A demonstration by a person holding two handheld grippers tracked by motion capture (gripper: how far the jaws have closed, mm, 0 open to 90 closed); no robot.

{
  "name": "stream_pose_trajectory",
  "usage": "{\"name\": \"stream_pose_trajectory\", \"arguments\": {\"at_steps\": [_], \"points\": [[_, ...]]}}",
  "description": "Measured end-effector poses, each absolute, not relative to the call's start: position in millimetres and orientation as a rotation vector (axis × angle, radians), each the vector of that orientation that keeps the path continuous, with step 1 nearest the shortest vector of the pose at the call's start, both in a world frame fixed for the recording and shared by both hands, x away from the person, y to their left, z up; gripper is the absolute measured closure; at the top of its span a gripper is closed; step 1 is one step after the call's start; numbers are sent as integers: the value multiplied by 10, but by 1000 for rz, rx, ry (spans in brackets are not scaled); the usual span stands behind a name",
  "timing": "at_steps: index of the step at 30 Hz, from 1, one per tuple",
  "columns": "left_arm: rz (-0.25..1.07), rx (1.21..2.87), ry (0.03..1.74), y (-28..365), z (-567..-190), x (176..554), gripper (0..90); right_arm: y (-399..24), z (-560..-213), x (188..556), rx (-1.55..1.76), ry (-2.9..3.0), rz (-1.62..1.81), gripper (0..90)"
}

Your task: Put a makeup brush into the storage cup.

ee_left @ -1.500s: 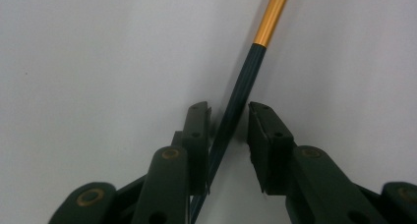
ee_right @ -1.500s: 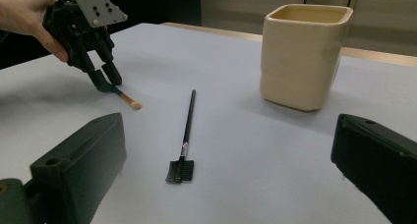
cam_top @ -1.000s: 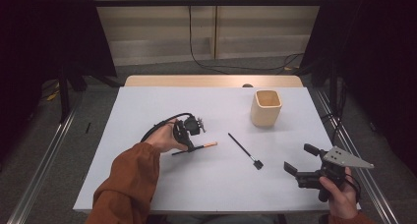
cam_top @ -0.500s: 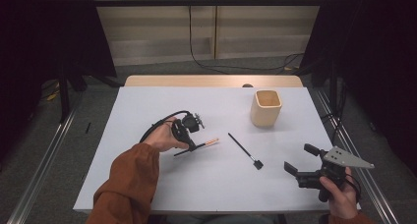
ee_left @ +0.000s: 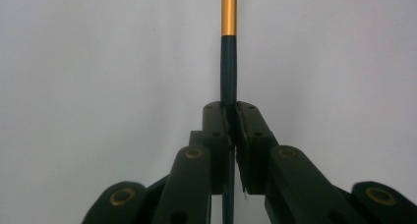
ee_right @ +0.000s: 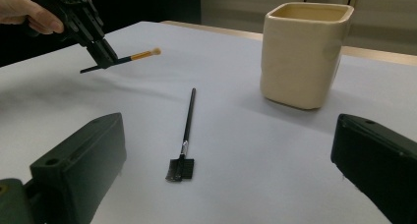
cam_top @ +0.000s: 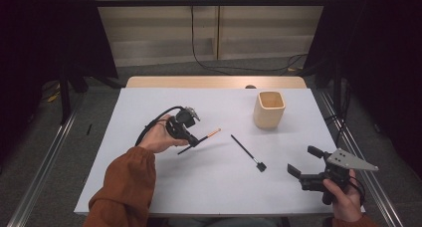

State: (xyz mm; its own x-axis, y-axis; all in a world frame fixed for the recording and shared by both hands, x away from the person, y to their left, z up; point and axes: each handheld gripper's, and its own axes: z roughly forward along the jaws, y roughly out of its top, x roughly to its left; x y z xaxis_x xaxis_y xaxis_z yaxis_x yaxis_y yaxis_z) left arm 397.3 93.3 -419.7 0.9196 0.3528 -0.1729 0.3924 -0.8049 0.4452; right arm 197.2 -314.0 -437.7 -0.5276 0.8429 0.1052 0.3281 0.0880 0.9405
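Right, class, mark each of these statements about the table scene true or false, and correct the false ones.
1. The left gripper is shut on the gold-banded brush. True.
2. That brush lies flat on the table. False: it is held clear of the surface.
3. The black comb brush lies on the table between the two grippers. True.
4. The right gripper holds the comb brush. False: its jaws stand open and empty.
5. The cream cup lies on its side. False: it stands upright.
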Motion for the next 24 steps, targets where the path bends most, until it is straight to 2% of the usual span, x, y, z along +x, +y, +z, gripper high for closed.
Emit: {"name": "stream_pose_trajectory", "arguments": {"at_steps": [7, 12, 24], "points": [[-109, 2531, 585, 1013, -4173, 3951, 839, -3140, -4376, 1971, 1149, 1901, 1445, 0], [-61, 2562, 613, 1051, -4193, 3964, 840, -3138, -4375, 1971, 1148, 1903, 1442, 0], [-50, 2393, 668, 1225, -4148, 3877, 839, -3138, -4373, 1967, 1146, 1901, 1442, 0]]}}
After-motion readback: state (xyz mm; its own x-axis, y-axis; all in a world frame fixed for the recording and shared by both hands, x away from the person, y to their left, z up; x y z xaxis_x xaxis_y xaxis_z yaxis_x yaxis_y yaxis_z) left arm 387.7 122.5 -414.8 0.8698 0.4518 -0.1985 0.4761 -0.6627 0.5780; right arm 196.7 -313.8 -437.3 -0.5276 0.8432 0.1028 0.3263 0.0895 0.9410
